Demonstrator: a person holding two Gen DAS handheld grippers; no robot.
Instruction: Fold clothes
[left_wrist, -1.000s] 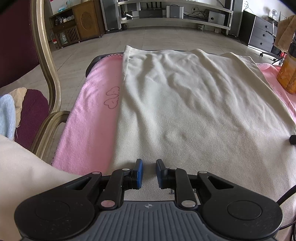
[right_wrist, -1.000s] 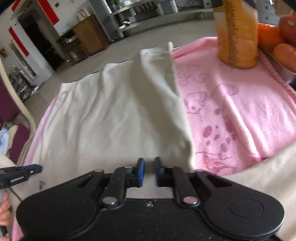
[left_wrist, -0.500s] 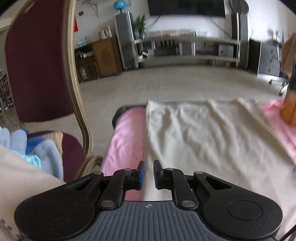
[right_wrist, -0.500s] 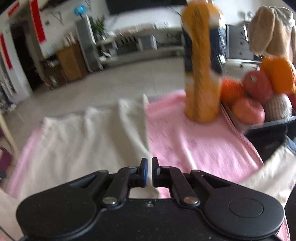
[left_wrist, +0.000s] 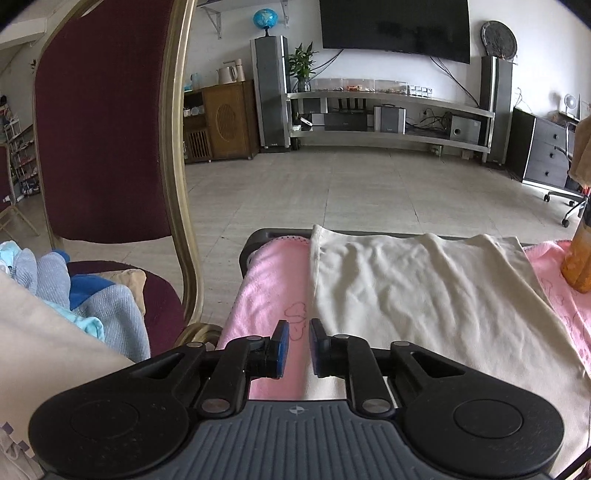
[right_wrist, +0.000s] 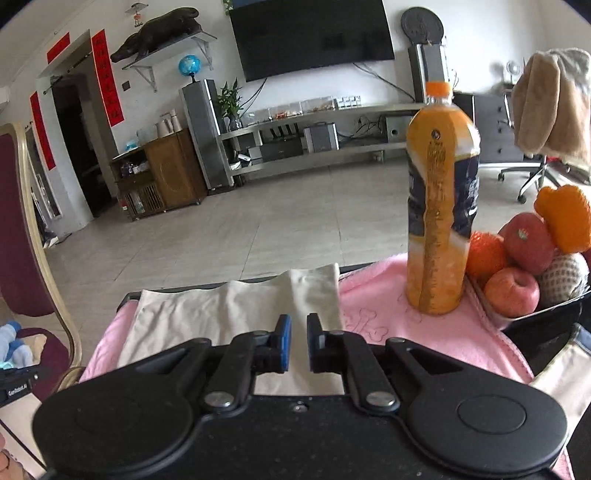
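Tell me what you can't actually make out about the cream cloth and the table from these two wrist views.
- Cream cloth: near edge hidden behind both grippers' bodies, both views.
- Orange bottle: cut off by the left view's right edge.
- Fruit bowl: far side cut off, right view.
- Bottle label: print too small.

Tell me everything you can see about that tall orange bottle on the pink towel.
The orange bottle is a tall plastic drink bottle, nearly full of orange liquid, with an orange screw cap on. A dark blue and orange label wraps its middle. It stands upright on the pink towel, towards the table's far right, right beside the fruit bowl; whether they touch I cannot tell. The cream cloth lies to its left, apart from it. Neither gripper touches it.
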